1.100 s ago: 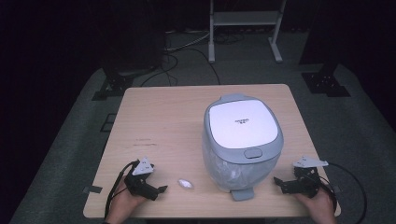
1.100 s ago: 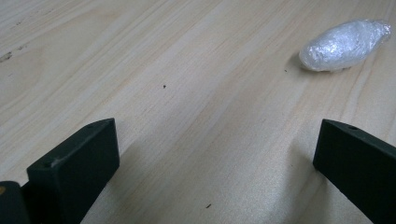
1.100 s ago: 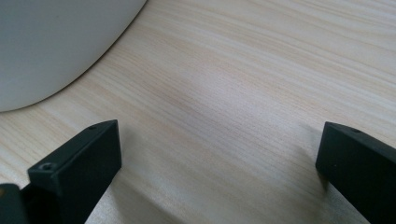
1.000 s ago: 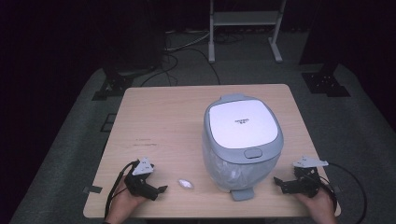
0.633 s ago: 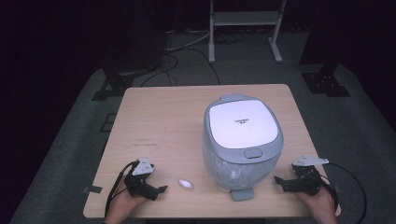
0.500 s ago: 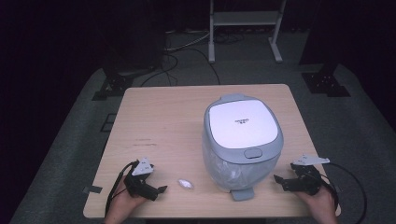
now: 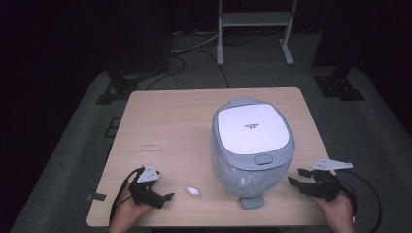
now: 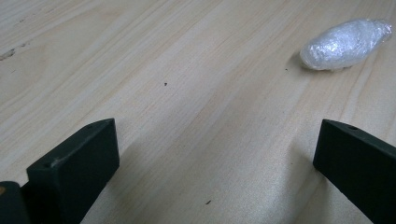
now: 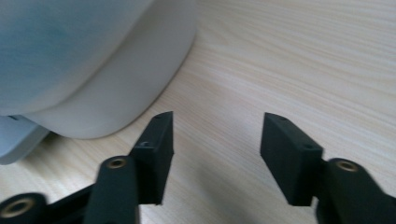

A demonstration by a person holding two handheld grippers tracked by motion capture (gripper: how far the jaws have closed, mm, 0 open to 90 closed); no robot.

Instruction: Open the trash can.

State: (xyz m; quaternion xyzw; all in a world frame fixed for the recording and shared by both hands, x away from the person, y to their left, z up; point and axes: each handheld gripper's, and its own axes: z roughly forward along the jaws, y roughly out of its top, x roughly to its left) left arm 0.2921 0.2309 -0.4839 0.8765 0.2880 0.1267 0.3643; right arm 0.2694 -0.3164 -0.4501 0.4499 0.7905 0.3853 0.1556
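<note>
At the bottom of the high view, the left gripper (image 7: 167, 197) rests wide open and empty beside a small foil-wrapped lump (image 7: 193, 191), light, crushable, best pinched across its middle. At lower right, the right gripper (image 7: 294, 177), its jaws just closing to half-open with nothing between them, points at a heavy, smooth rice cooker (image 7: 251, 144) mid-frame on the table (image 7: 170, 121).

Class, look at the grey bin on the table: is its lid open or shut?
Shut. In the high view the white-topped lid lies flat on the bin, with its rim flush all round and no gap showing.
</note>
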